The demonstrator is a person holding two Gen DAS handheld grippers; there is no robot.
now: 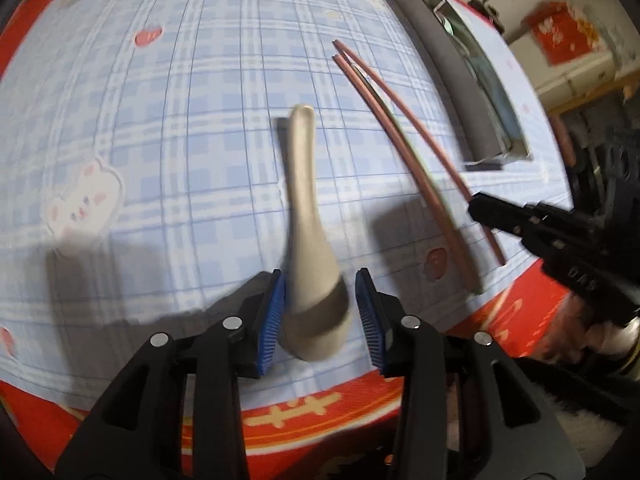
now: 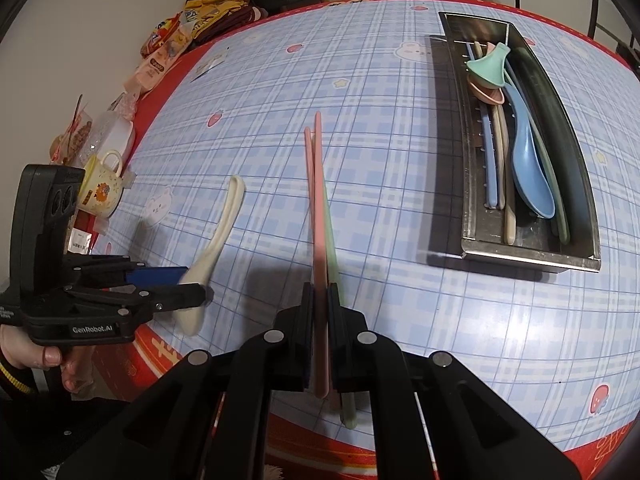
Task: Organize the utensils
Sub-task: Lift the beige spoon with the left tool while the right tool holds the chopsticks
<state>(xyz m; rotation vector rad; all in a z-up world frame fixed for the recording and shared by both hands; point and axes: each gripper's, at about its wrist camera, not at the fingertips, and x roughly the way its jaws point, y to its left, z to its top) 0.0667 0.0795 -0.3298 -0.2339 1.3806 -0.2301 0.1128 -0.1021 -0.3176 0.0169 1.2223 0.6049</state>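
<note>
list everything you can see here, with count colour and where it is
spoon: 1, cream, between the left gripper's fingers
chopsticks: several, pink and pale green, clamped in the right gripper
tray: 1, metal, far right of table, holding spoons and chopsticks
blue spoon: 1, in tray
mint spoon: 1, in tray
mug: 1, yellow, left table edge
snack packets: several, far left corner
tablecloth: 1, blue plaid
left gripper: black, blue pads, jaws apart
right gripper: black, closed
</note>
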